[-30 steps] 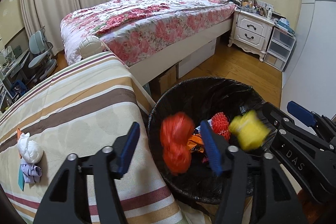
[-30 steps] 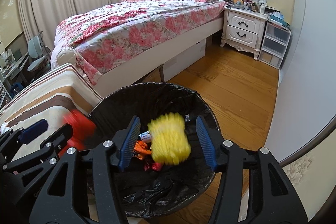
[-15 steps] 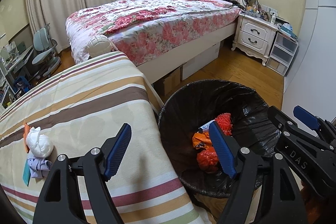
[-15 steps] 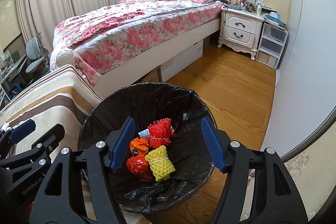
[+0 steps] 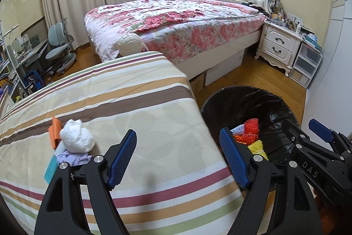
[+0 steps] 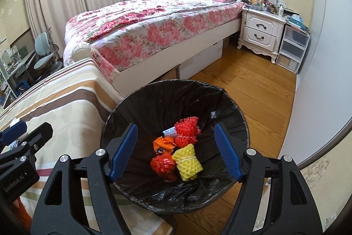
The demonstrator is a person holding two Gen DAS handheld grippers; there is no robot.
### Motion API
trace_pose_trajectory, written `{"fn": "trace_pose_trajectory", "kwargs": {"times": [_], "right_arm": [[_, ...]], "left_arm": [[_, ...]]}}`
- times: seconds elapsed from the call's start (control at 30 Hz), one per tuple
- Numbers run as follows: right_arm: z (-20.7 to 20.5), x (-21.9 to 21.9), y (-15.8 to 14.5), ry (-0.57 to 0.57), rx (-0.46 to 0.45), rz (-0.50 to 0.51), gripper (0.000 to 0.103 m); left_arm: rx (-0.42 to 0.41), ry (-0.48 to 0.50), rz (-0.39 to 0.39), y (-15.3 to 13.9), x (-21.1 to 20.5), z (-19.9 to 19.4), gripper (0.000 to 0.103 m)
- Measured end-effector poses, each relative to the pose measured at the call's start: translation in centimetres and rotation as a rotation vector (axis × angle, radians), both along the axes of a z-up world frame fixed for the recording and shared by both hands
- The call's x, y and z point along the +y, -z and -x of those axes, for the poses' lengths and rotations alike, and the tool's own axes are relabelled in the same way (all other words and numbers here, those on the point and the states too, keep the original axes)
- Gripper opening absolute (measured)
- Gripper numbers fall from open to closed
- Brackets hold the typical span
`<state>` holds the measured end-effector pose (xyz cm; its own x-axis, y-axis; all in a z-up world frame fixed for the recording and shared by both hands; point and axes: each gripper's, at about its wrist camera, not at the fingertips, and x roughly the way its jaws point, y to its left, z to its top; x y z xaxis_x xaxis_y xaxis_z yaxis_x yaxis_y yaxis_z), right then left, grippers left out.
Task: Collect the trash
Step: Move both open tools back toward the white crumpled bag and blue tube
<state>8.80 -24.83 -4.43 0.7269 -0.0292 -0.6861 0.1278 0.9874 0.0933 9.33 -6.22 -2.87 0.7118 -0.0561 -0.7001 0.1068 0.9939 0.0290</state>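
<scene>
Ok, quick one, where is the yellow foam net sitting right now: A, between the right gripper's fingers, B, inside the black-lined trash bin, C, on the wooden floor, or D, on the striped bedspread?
B: the yellow foam net lies at the bottom of the black-lined trash bin, beside the red nets, touching neither gripper.

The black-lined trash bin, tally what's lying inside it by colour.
Red foam-net pieces: 2
Yellow foam-net piece: 1
Orange crumpled wrapper: 1
White printed scrap: 1
Total: 5
</scene>
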Motion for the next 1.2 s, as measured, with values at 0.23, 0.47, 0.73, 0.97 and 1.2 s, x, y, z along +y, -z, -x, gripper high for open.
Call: {"fn": "trace_pose_trajectory", "kwargs": {"times": [0.23,0.47,0.73,0.97,1.2], "right_arm": [[0.2,3.2,0.0,-0.063,0.010,-0.009,0.071],[0.3,7.1,-0.5,-0.146,0.010,-0.009,0.071],[0.0,12.1,-1.6,-0.248,-0.003,0.000,0.071],[-0.1,16.5,-2.4,-0.335,-0.011,0.005,0.071],[-0.3,20.6,-3.3,-0.420,-0.022,-0.001,0.071]], "left_arm": [[-0.001,-0.056,-0.005,-0.1,3.4,1.3,0.075],[0.003,-0.125,-0.005,-0.1,7.8,2.6,0.076],[0.007,-0.221,-0.005,0.0,13.0,3.6,0.076],[0.026,-0.296,-0.002,0.6,17.0,4.2,0.076],[0.042,-0.353,0.010,1.0,19.8,4.5,0.076]]}}
